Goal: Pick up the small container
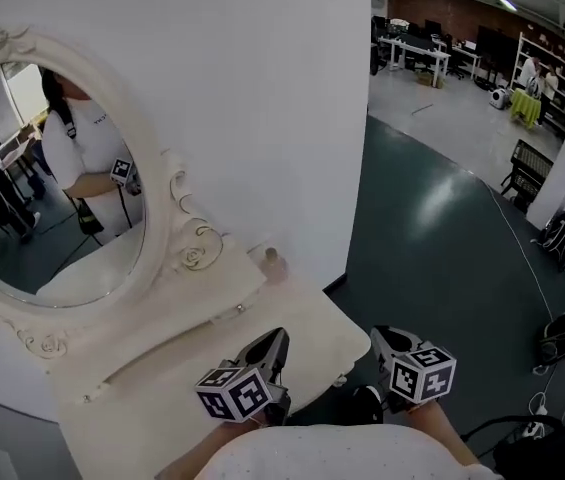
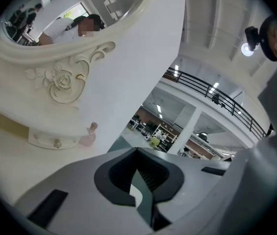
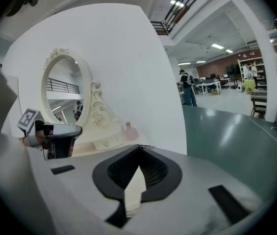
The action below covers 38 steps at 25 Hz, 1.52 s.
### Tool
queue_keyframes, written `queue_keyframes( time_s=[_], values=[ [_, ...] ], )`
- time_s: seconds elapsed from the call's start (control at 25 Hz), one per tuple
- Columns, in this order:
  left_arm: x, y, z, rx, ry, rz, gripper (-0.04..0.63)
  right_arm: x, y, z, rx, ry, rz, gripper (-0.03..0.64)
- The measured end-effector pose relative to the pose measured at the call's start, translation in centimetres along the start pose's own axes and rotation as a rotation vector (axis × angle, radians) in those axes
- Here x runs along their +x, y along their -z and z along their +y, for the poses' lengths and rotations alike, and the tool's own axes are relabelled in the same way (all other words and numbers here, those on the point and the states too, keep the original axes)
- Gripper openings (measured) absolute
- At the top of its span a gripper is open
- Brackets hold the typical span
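Observation:
The small container (image 1: 273, 264) is a pale pink bottle with a stopper. It stands upright at the back right of the white vanity table (image 1: 152, 398), beside the mirror's carved frame and against the wall panel. My left gripper (image 1: 276, 338) hovers over the table's front right edge, shut and empty, well short of the bottle (image 2: 88, 137). My right gripper (image 1: 378, 336) is off the table's right side above the floor, shut with nothing in it. From there the bottle (image 3: 129, 130) shows far ahead, and the left gripper (image 3: 55, 131) shows at the left.
An oval mirror (image 1: 52, 178) in an ornate white frame reflects a person. A white wall panel (image 1: 262, 88) rises behind the table. Dark green floor (image 1: 442, 248) lies to the right, with bags (image 1: 562, 238) and cables (image 1: 537, 408) along its far side.

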<state>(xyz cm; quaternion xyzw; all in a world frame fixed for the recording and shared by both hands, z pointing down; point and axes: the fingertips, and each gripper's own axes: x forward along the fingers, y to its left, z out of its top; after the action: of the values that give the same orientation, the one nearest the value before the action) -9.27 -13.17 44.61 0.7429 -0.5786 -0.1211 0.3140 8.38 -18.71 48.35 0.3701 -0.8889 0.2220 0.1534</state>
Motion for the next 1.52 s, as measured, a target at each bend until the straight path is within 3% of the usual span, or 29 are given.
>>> queue_keyframes(
  time_s=[0.16, 0.4, 0.76, 1.0, 1.28, 1.52],
  values=[
    [1.9, -2.1, 2.5, -0.021, -0.126, -0.093, 0.001, 5.4, -2.0, -1.0, -0.071, -0.118, 0.070, -0.001],
    [4.1, -3.7, 4.4, -0.091, -0.315, -0.228, 0.001, 13.2, -5.1, -0.2, -0.200, -0.377, 0.185, -0.002],
    [5.2, -1.9, 4.7, -0.154, -0.541, -0.326, 0.000, 18.9, -4.8, 2.3, -0.306, -0.684, 0.321, -0.002],
    [5.4, -0.2, 6.1, -0.150, -0.608, -0.304, 0.000, 21.8, -3.5, 3.2, -0.385, -0.733, 0.362, -0.002],
    [5.5, -0.8, 9.9, -0.123, -0.655, -0.273, 0.001, 24.7, -3.5, 4.7, -0.429, -0.730, 0.348, -0.002],
    [7.1, -2.1, 11.6, -0.072, -0.631, -0.228, 0.002, 26.6, -4.7, 5.4, -0.343, -0.730, 0.301, -0.002]
  ],
)
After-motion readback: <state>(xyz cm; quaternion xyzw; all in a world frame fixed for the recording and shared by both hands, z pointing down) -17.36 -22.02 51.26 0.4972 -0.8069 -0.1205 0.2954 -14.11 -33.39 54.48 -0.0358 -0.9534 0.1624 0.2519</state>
